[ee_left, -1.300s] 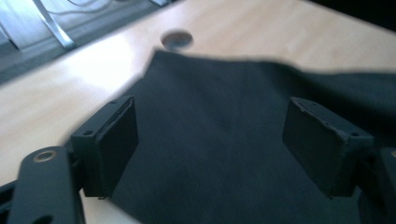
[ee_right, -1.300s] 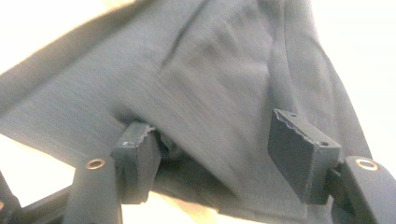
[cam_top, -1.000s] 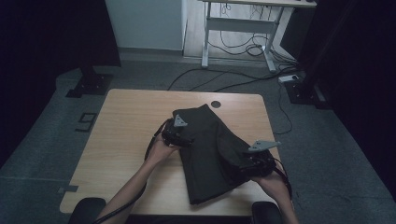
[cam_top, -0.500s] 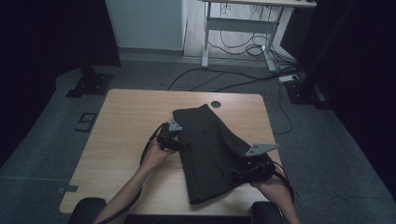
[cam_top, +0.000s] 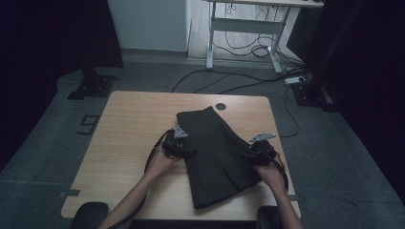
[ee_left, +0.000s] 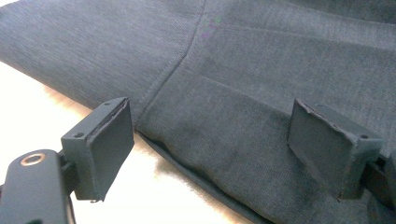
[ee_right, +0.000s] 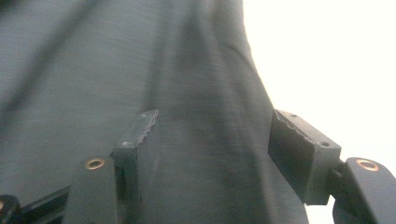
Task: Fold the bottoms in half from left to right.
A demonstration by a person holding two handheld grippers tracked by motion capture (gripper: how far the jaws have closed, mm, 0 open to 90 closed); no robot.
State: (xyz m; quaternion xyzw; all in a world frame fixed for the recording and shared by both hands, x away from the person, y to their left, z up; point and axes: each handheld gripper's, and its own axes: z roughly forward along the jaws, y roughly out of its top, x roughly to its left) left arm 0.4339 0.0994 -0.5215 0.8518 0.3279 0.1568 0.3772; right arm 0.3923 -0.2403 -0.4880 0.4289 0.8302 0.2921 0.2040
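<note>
Straddling the cloth's side edges, both pairs of my jaws stand apart with nothing pinched. In the left gripper view my left gripper point(ee_left: 212, 144) has one pad over bare wood and the other over grey fabric, the garment's point(cam_top: 215, 155) stitched seam and hem edge running between them, so that edge lies straight ahead of those fingers and slightly toward the table's middle. In the right gripper view my right gripper point(ee_right: 212, 154) has just been narrowing its gap, with a raised fold of the cloth's edge between the pads; they do not yet press it, as far as I can tell. From above, the dark garment lies flat on the table point(cam_top: 124, 124), its long axis slanting from near the small hole by the far edge down toward the near edge, close to the near right corner. My two hands flank it at mid-length, about equally near, each at its own side edge. I judge the next pinch depends on that fold staying between the right pads.
</note>
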